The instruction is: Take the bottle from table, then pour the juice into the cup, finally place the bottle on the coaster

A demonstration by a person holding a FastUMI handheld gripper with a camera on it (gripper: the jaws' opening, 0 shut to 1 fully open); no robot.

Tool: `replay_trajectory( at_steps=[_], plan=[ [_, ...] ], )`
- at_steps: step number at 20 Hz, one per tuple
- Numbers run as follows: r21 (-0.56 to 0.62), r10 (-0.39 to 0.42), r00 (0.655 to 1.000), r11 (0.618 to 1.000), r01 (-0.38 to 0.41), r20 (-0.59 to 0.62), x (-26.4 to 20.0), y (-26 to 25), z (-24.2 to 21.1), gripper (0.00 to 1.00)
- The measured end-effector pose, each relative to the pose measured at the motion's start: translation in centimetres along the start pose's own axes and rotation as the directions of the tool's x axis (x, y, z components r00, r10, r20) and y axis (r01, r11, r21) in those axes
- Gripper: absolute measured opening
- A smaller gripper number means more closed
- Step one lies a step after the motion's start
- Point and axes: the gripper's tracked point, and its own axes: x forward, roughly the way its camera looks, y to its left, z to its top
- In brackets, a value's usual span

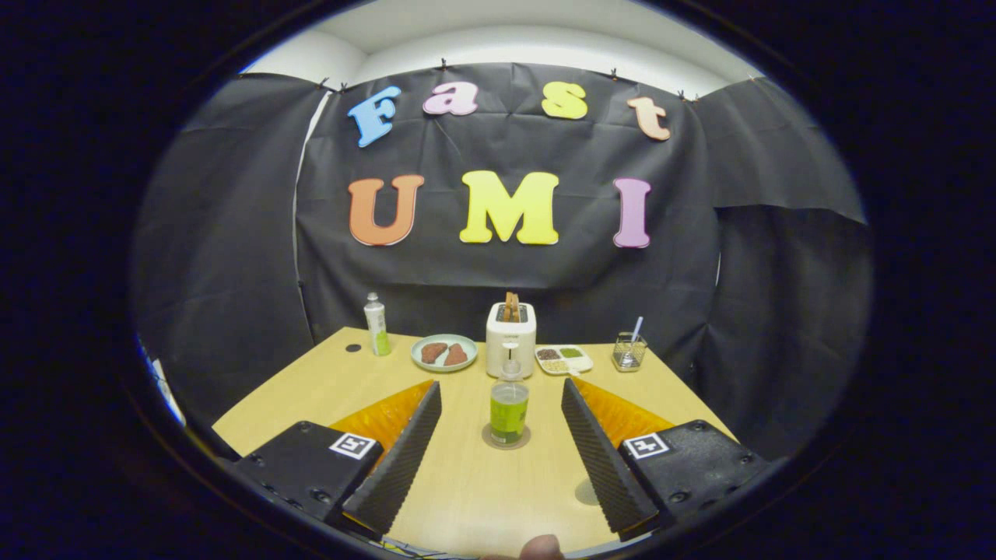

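Observation:
A small clear bottle [509, 411] with a green label and green juice stands upright on a round coaster [506, 443] on the wooden table [467, 498]. It stands between my two fingers, near their tips, with a gap on each side. My gripper [499, 385] is open and touches nothing. A clear glass cup [628, 351] with a thin stick in it stands at the table's back right, beyond the right finger.
Right behind the bottle is a white toaster [510, 338] with toast in it. A plate [444, 352] of brown pieces lies to its left, a small divided dish [563, 358] to its right. A taller white-and-green bottle [377, 324] stands back left.

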Motion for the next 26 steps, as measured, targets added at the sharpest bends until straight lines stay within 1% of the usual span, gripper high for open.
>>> replay_trajectory(
  at_steps=[7,9,12,17,20,26],
  plan=[
    [0.011,-0.031,0.998,0.999,0.03,0.051,-4.5,-0.2,1.4,1.0],
    [0.024,-0.039,0.998,0.999,0.038,0.049,-5.5,-0.4,0.9,1.0],
    [0.031,-0.031,0.998,0.999,0.029,0.052,-6.7,0.0,1.0,1.0],
    [0.03,-0.022,0.997,0.999,0.02,0.072,-7.7,0.6,1.7,1.0],
    [0.015,-0.028,0.996,1.0,0.026,0.089,-7.9,0.8,2.2,1.0],
    [-0.025,-0.01,0.994,1.0,0.013,0.11,-8.5,2.1,2.5,1.0]
  ],
)
